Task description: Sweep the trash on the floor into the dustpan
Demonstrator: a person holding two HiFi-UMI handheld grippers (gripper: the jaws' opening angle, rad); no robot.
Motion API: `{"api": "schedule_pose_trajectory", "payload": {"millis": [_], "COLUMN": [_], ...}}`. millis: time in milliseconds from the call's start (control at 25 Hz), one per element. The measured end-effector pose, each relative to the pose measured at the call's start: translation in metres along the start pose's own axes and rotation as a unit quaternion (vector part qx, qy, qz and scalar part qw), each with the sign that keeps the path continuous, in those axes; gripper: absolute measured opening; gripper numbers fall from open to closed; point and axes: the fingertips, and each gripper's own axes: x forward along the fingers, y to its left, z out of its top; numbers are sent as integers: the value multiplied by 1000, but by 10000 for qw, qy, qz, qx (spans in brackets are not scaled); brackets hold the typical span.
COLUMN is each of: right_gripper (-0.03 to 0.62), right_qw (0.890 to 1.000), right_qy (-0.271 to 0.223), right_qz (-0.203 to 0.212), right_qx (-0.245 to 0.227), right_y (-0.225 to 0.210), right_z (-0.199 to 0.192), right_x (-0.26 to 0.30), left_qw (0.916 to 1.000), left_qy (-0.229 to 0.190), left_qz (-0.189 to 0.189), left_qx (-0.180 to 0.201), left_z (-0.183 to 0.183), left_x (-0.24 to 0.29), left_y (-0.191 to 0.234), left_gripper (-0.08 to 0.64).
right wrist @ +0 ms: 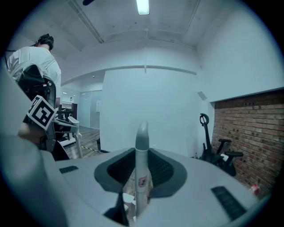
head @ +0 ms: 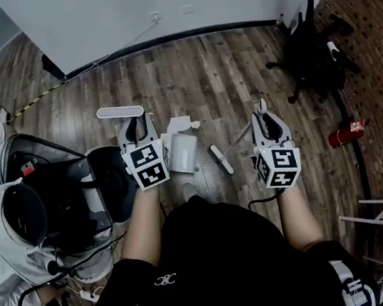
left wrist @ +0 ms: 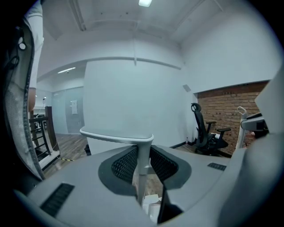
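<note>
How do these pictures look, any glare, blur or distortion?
Head view: dim and bluish, the wall bowed by the lens, the dustpan fairly sharp. Left gripper view: strong fisheye with black corners, a ceiling light glaring at the top. Right gripper view: same fisheye and glare, the broom handle close and slightly soft.

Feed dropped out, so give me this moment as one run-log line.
left gripper: shut on dustpan handle | right gripper: shut on broom handle | paper trash: on floor by dustpan
</note>
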Motion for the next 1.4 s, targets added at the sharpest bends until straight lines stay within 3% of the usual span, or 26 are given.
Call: {"api": "schedule_pose_trajectory", "payload": {"millis": [400, 760, 920, 1160, 1320, 1400], "right_gripper": [97, 97, 97, 97, 97, 97], "right_qw": [9992, 9932, 9888, 9815, 9738, 9717], "right_qy": [-176, -116, 123, 395, 519, 578], "right_qz": [334, 1067, 1424, 1829, 2133, 2187], "right_qx": [-137, -451, -431, -399, -586, -674], "right_y": [-2, 15, 8, -10, -7, -3], "right_z": [21, 51, 46, 37, 29, 23], "right_x": [75, 174, 226, 298, 334, 351], "left_qw": [9980, 9852, 9683, 9276, 9023, 8937], "left_qy": [123, 646, 883, 1184, 1268, 1347], "left_qz": [546, 1417, 2119, 3188, 3692, 3819], "left_qx": [-289, -721, -984, -1548, -1827, -1929], "left_z": [-14, -34, -57, -101, -120, -131], "left_x": [43, 75, 84, 75, 74, 80], "left_y": [30, 82, 108, 144, 155, 159], "left_gripper": [95, 95, 95, 95, 95, 95]}}
